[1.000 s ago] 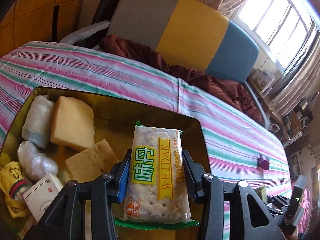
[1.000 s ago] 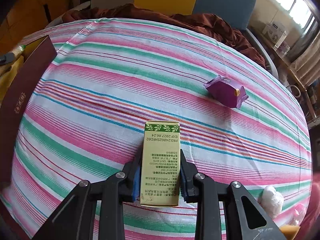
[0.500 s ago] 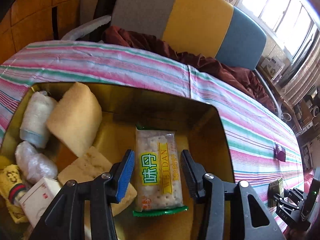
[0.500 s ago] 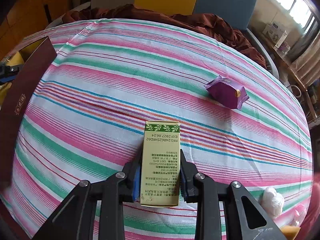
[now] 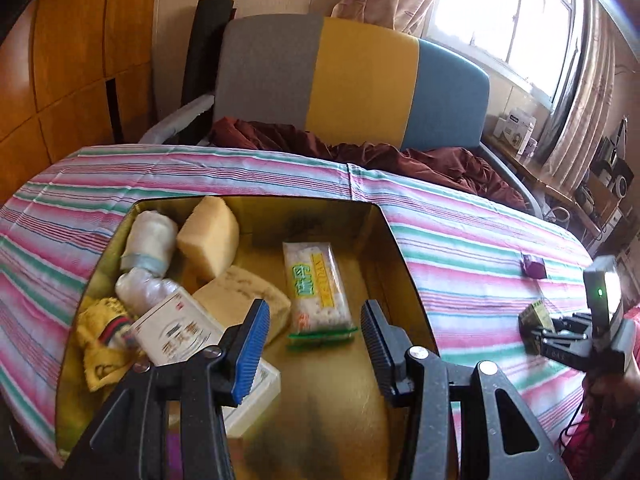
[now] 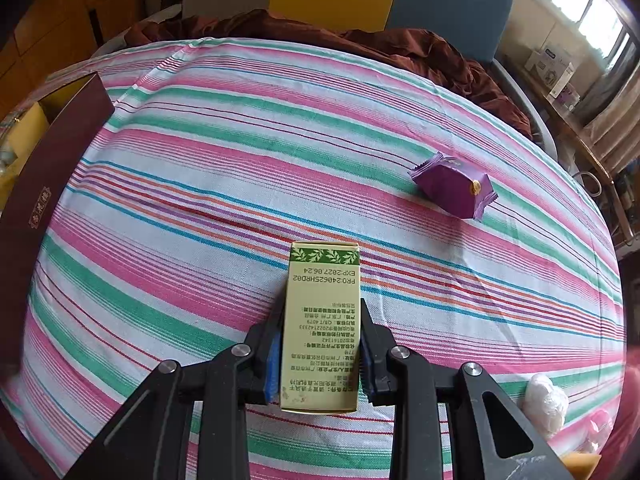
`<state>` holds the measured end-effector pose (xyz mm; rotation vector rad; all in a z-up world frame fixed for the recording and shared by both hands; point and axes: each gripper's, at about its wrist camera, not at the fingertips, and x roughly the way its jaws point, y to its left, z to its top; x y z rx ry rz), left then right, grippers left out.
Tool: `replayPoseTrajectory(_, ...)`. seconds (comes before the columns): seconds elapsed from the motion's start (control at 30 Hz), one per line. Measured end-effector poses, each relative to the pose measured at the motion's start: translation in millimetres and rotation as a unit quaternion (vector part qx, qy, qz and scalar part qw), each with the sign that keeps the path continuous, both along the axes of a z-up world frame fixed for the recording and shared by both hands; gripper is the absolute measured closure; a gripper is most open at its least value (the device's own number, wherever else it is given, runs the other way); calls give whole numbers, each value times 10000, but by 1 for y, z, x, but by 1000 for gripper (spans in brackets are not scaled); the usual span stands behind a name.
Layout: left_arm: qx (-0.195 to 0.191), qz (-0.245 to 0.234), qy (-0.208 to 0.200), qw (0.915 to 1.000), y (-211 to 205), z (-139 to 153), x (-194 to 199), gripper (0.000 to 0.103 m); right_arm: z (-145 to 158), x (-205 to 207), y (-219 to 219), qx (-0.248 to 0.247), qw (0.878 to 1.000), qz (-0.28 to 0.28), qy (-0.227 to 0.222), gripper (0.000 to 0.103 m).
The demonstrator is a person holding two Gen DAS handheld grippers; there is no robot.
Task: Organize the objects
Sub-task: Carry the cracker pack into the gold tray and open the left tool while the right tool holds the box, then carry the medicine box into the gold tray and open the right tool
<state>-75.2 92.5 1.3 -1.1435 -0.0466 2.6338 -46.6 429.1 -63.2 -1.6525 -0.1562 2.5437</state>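
My left gripper (image 5: 316,344) is open and empty above the gold-lined box (image 5: 376,248). A WEIDAN cracker packet (image 5: 316,284) lies flat on the box floor just beyond the fingertips. The box also holds two yellow sponges (image 5: 210,240), white wrapped rolls (image 5: 150,240), a white carton (image 5: 180,336) and a yellow cloth (image 5: 100,340). My right gripper (image 6: 320,344) is shut on a green and cream carton (image 6: 322,320) over the striped tablecloth (image 6: 240,160). It also shows in the left wrist view (image 5: 536,328).
A purple wrapped packet (image 6: 456,188) lies on the cloth far right of my right gripper; it also shows in the left wrist view (image 5: 534,266). A white wad (image 6: 546,398) lies near right. The box's maroon wall (image 6: 52,168) stands at left. A grey, yellow and blue chair (image 5: 352,84) stands behind.
My left gripper opened and let the cracker packet go into the box, then drew back and up. My right gripper kept its hold on the carton and stayed put.
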Motion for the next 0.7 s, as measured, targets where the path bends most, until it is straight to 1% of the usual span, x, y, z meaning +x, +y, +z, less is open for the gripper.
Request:
replayPoseTrajectory(0.17,-352,-46,357,9987,-6,5,30,55,0,0,-1,48,10000,0,20,72)
replayPoseTrajectory(0.3,-492,-114,492,9975,-11,6,44,55,0,1,-6,163,9999,24,42,72)
replayPoseTrajectory(0.43,-554,-101,520,9971,-19,5,52,55,1,2,-8,222,9997,26,55,72)
replayPoseTrajectory(0.6,-557,-39,438,9975,-32,1,57,55,3,2,-10,247,9997,-76,8,73)
replayPoseTrajectory(0.63,-548,-41,426,9976,-35,0,58,55,4,1,-11,222,9997,-116,-23,73)
replayPoseTrajectory(0.7,-562,-19,404,9976,-40,-2,61,55,10,1,-14,-24,9998,-183,-11,73)
